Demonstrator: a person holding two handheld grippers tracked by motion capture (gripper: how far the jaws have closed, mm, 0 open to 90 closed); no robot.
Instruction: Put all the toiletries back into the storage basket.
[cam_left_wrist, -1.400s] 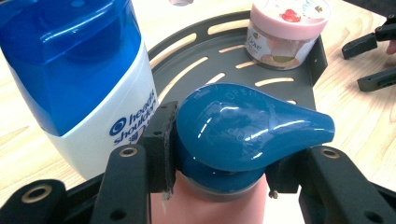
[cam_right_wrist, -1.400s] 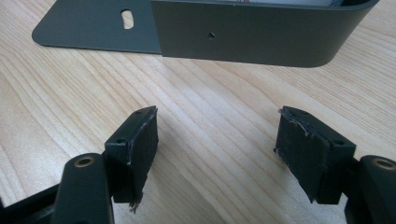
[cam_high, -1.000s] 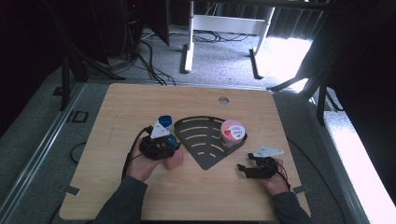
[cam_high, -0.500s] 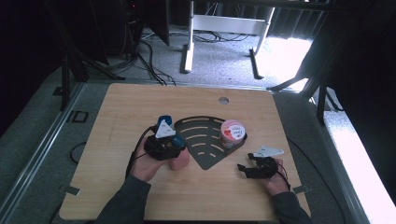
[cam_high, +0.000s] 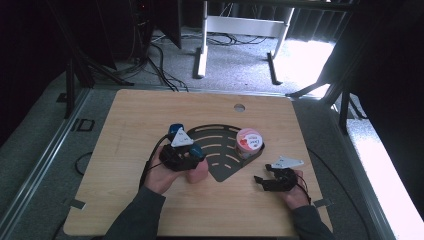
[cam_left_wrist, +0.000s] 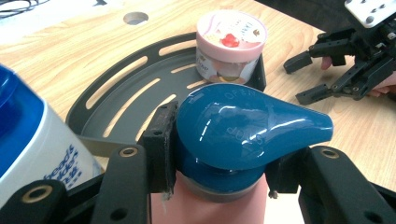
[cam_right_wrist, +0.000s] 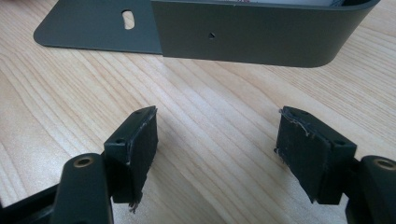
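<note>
Now the left claw (cam_left_wrist: 224, 182) pinches the pink bottle (cam_high: 196, 173) at its blue pump neck, lower centre of the high view; the tray (cam_high: 216, 150) lies just right of it. The right claw (cam_right_wrist: 219, 154) stands spread, empty, right of the tray.

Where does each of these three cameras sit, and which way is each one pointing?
High view: above the near table edge, looking forward and down at the table; both forearms, left gripper and right gripper.
Left gripper view: rides the left gripper, looks across the dark tray; its jaws clamp the pink bottle below its blue pump cap.
Right gripper view: low over the wood, facing the tray wall; its open jaws.
Shared: high and left gripper views show the yogurt cup.
</note>
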